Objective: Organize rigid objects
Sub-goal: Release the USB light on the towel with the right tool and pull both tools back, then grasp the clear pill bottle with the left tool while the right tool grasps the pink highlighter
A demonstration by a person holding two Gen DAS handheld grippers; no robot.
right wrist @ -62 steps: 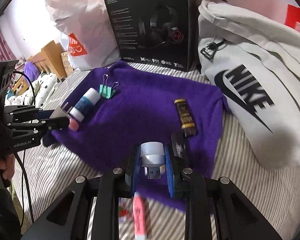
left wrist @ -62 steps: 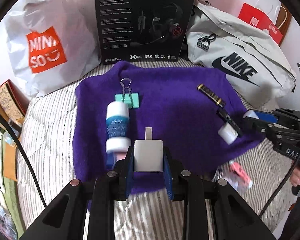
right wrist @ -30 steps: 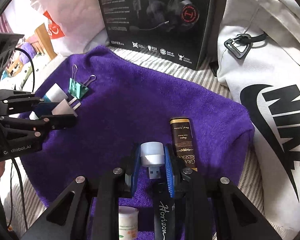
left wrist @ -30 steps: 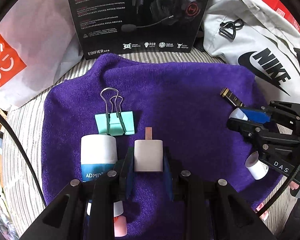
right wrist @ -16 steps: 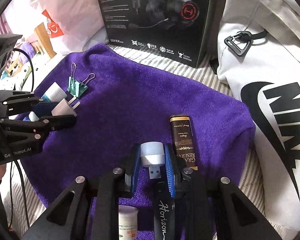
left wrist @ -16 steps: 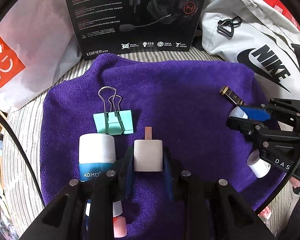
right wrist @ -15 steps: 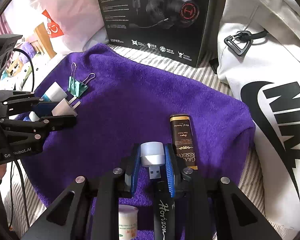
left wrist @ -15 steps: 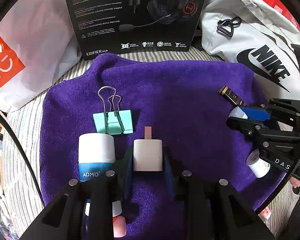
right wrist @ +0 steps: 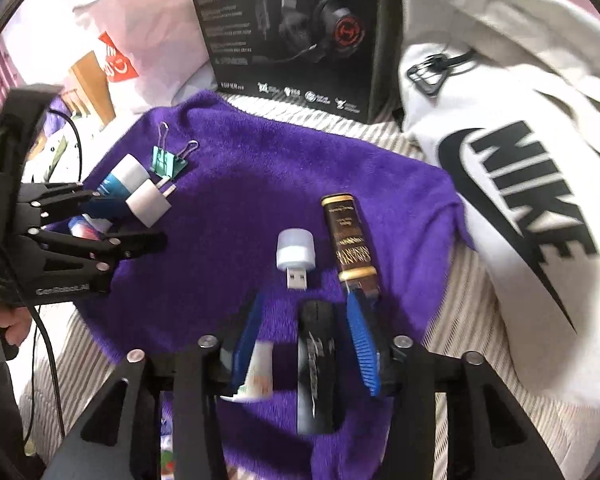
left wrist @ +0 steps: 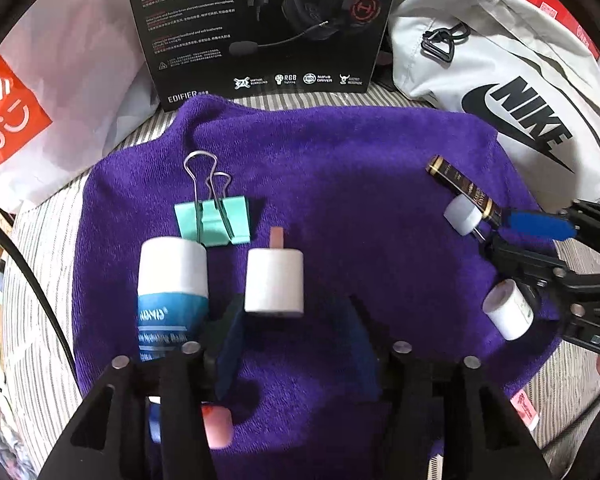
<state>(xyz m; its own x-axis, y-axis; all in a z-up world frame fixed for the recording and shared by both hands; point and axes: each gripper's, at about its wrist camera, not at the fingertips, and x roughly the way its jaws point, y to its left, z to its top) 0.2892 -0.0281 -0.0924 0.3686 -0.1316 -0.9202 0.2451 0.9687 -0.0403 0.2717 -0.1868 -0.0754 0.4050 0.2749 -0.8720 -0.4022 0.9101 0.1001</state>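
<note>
Small hard things lie on the purple towel (left wrist: pixel 340 168) spread over the striped bed. Nearest my left claw (left wrist: pixel 296 344), its jaws apart and empty, sits the white plug (left wrist: pixel 274 280), light and stiff, best pinched across its flat sides. Beside it lie the blue-and-white tube (left wrist: pixel 172 284) and, further, the green clip (left wrist: pixel 212 220). My right claw (right wrist: pixel 306 344), also spread and empty, faces the little USB lamp (right wrist: pixel 295 254), smooth, likely slippery, beside the dark brown stick (right wrist: pixel 348 240).
</note>
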